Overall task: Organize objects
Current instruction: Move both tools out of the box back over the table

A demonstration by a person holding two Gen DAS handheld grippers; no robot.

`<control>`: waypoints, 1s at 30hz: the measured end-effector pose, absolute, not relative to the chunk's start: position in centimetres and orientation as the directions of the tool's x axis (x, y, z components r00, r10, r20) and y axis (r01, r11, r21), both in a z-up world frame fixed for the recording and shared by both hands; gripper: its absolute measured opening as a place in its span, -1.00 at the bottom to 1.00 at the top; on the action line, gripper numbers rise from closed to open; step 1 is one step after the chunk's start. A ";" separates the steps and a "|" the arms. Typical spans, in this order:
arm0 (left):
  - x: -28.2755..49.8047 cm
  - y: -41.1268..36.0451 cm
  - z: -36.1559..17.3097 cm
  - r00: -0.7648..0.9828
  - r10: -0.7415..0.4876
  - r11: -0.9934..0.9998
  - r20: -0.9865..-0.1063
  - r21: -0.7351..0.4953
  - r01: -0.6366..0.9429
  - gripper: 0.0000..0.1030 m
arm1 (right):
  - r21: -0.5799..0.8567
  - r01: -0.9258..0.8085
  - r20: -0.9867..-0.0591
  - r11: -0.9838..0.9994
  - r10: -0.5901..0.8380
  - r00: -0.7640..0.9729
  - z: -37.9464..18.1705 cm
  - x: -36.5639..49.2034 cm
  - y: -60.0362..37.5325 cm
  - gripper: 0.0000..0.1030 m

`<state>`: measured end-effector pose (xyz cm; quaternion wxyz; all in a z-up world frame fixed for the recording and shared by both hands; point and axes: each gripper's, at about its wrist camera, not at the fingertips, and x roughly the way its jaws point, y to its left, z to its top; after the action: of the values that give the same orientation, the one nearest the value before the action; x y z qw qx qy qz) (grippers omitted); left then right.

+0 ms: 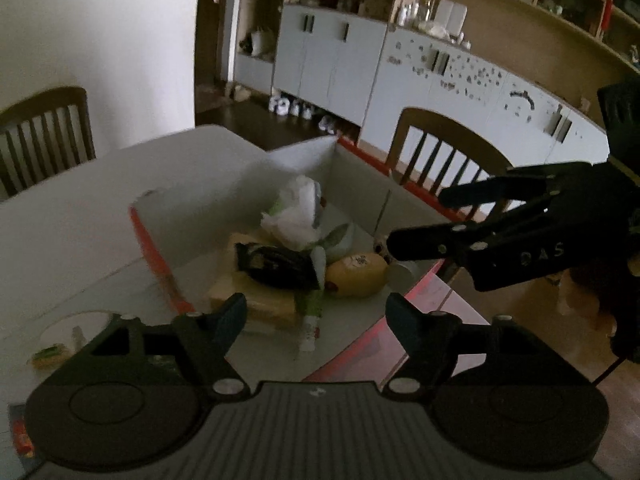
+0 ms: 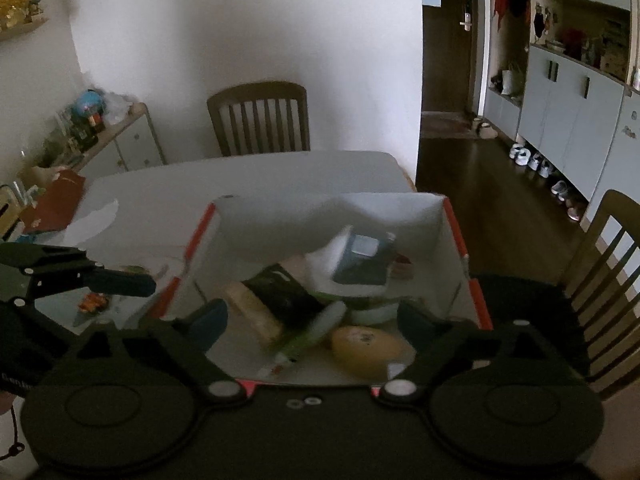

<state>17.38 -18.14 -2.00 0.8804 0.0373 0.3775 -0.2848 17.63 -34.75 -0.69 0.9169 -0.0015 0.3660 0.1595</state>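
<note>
- Left wrist view: my left tool [image 1: 314, 314] sits at the bottom of the frame, fingers apart, nothing in it. Mid-frame is the white box [image 1: 304, 156] with red edges on the bench [image 1: 80, 208], already holding a pile: a yellow oval bottle [image 1: 358, 274], a dark snack packet [image 1: 276, 264], crumpled white tissue [image 1: 296, 216], a green-and-white tube [image 1: 312, 320]. My right tool [image 1: 416, 220] comes in from the right edge, also spread and empty.
- Right wrist view: same pile at lower centre, plus a blue-and-white pack [image 2: 362, 260] further back. The bottle looks smooth and probably slippery, so I'd grip across its middle. The packet and tissue look light and squashy; pinch gently. A small orange item [image 2: 93, 302] lies outside on the bench, lower left.
</note>
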 end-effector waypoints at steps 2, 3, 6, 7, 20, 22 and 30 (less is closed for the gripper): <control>17.0 -17.1 -1.6 0.562 -0.476 0.837 -0.677 -0.151 0.527 0.51 | 0.115 -0.299 -0.661 0.947 0.298 0.689 -0.2 17.1 -33.9 0.93; 16.9 -16.6 -1.4 0.564 -0.478 0.837 -0.673 -0.154 0.525 0.53 | 0.115 -0.303 -0.654 0.946 0.301 0.694 0.0 16.9 -33.4 0.94; 16.3 -14.7 -0.9 0.576 -0.480 0.842 -0.662 -0.163 0.515 0.57 | 0.119 -0.313 -0.638 0.942 0.315 0.703 0.6 16.3 -31.9 0.98; 16.1 -14.0 -0.8 0.580 -0.478 0.844 -0.659 -0.164 0.510 0.58 | 0.120 -0.317 -0.636 0.941 0.318 0.703 0.7 16.2 -31.3 0.98; 13.6 -4.8 -0.8 0.642 -0.420 0.888 -0.642 -0.146 0.435 0.99 | 0.118 -0.368 -0.649 0.922 0.352 0.675 0.6 15.1 -22.6 0.98; 13.5 -3.2 -1.0 0.654 -0.399 0.901 -0.643 -0.141 0.411 0.99 | 0.111 -0.377 -0.655 0.919 0.353 0.668 0.4 15.2 -21.3 0.98; 13.5 3.2 -2.8 0.691 -0.323 0.942 -0.647 -0.147 0.303 0.99 | 0.076 -0.418 -0.687 0.905 0.352 0.636 -0.9 16.7 -15.9 0.98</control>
<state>13.52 3.16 -2.83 0.9194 -0.0141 0.3544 -0.1701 16.67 -15.92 -0.86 0.9034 -0.0448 0.3695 0.2130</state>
